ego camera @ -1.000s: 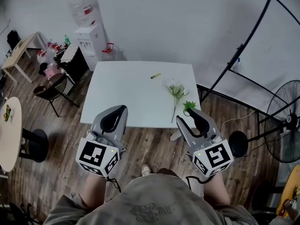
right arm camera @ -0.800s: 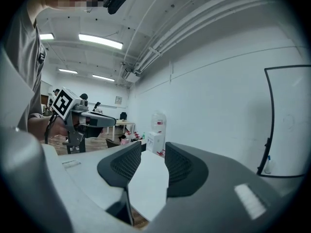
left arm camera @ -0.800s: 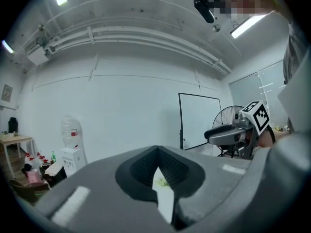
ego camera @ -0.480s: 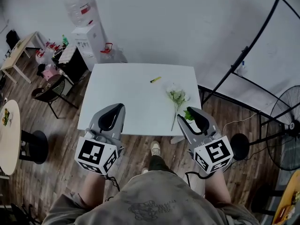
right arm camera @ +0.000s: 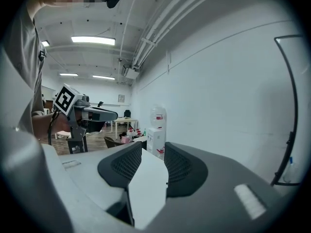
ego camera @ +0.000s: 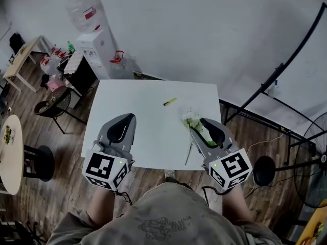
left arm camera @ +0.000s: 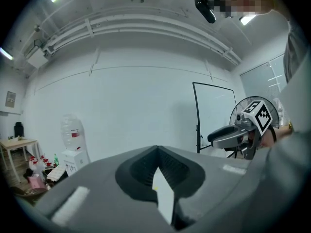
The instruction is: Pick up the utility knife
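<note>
A small yellow utility knife (ego camera: 169, 101) lies alone near the far middle of the white table (ego camera: 148, 137). Both grippers hover over the table's near edge, well short of the knife. My left gripper (ego camera: 132, 116) is at the near left, its jaws meeting at the tips (left arm camera: 156, 149) with nothing between them. My right gripper (ego camera: 203, 122) is at the near right, above a stem of white flowers (ego camera: 192, 119). Its jaws stand a little apart (right arm camera: 153, 147) and hold nothing. Neither gripper view shows the knife.
A water dispenser (ego camera: 94, 40) and a dark chair (ego camera: 56, 98) stand left of the table, with a round table (ego camera: 7, 152) further left. A black tube frame (ego camera: 286, 65) and a fan (ego camera: 319, 152) are at the right. Wood floor surrounds the table.
The person has stepped toward the table, so it sits nearer and lower in the view. Both grippers now reach over its near edge, the right one above the flowers.
</note>
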The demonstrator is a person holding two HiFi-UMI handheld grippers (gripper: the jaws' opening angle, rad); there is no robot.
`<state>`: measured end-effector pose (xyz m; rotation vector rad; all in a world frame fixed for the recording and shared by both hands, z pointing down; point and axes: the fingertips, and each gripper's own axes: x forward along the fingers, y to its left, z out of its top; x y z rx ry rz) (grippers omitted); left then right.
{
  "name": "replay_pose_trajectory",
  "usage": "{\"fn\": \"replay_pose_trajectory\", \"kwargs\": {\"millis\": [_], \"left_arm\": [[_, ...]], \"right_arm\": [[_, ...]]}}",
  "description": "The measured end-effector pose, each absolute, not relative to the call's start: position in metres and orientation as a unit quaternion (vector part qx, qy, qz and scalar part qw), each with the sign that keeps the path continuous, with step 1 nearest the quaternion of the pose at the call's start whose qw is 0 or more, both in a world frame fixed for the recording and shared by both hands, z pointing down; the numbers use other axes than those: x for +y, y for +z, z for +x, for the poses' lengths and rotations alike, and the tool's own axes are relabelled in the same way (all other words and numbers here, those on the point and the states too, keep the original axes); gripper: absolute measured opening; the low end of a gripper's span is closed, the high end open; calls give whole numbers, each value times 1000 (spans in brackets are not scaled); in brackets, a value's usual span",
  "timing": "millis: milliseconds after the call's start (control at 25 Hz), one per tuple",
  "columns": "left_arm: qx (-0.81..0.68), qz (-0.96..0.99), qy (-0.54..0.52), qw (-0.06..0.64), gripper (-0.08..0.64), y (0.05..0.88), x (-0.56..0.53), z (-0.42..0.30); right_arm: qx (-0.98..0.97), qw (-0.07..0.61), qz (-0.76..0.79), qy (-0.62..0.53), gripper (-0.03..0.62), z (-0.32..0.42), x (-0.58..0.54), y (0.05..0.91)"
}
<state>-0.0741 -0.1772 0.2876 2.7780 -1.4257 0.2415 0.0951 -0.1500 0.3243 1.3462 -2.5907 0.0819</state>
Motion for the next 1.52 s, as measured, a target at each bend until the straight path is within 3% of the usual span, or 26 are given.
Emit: {"fn": "replay_pose_trajectory", "kwargs": {"millis": [960,1520], "left_arm": [[-447,887,118,26,0,311,-278,-67],[-415,900,128,38,0,340,-322,-78]], "right_arm": [[-886,129,443,46,165,99,-255,353],[-877,289,381,57,172,75,-322,442]]}}
